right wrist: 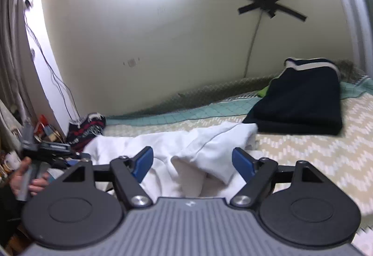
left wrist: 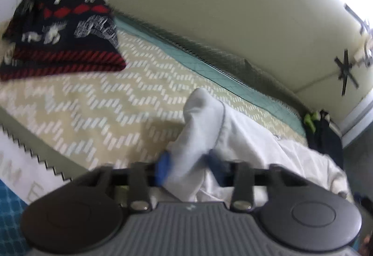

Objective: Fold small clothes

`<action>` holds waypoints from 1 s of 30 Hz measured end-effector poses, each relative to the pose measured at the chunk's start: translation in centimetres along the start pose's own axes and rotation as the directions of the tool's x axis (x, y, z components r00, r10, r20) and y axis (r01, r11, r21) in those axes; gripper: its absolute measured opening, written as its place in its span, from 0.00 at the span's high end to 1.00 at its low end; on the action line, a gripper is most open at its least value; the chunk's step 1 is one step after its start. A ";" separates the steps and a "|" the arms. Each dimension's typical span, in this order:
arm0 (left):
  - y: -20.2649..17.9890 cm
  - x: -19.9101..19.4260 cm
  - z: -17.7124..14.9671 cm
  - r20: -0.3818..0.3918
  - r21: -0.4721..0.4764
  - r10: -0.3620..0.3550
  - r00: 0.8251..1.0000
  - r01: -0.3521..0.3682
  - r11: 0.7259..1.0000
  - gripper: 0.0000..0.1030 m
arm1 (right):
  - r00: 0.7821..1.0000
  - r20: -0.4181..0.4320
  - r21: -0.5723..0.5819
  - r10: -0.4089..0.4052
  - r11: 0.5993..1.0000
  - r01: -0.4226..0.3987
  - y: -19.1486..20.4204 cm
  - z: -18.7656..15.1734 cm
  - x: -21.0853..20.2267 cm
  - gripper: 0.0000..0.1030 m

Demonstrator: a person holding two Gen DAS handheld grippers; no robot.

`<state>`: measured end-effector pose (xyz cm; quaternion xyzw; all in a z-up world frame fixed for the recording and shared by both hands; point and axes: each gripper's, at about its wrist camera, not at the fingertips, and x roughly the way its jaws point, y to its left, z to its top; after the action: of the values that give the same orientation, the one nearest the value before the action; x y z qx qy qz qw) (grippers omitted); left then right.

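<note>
Left claw (left wrist: 190,168) blurred, pinching white garment (left wrist: 205,120), right claw (right wrist: 193,163) spread

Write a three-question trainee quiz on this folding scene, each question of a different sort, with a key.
1. True or false: the left gripper is shut on the white garment.
2. Multiple choice: the right gripper is
A. shut on the white garment
B. open, above the white garment
C. shut on the dark folded garment
3. Fill in: the patterned sweater is navy, white and ____.

Key: 1 true; 2 B; 3 red.
</note>
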<state>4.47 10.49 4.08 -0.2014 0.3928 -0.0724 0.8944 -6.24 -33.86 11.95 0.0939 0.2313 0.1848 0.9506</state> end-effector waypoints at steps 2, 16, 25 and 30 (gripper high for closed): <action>-0.9 -0.6 0.4 -0.011 0.027 -0.013 1.000 0.013 1.000 0.90 | 0.999 -0.042 -0.050 -0.029 0.998 0.027 0.7 -0.2 2.4 0.36; 0.2 -8.8 0.6 -0.021 0.014 -0.097 0.995 0.097 0.995 0.88 | 0.997 0.038 -0.038 -0.073 0.997 0.074 -2.2 -0.8 -6.9 0.99; 4.5 -5.3 -0.6 -0.058 -0.127 -0.017 0.998 0.010 0.992 0.50 | 0.991 -0.024 0.029 -0.129 0.991 0.130 -4.0 -3.9 -6.9 0.43; 3.5 -9.4 0.0 0.114 -0.094 0.040 0.993 -0.030 0.995 0.52 | 0.989 0.069 -0.005 -0.129 0.992 0.129 -2.7 -1.2 -7.6 0.43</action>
<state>-2.03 16.40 9.00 -0.2392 0.3466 -0.0267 0.9066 -12.23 -39.21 13.29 0.0808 0.2032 0.1206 0.9683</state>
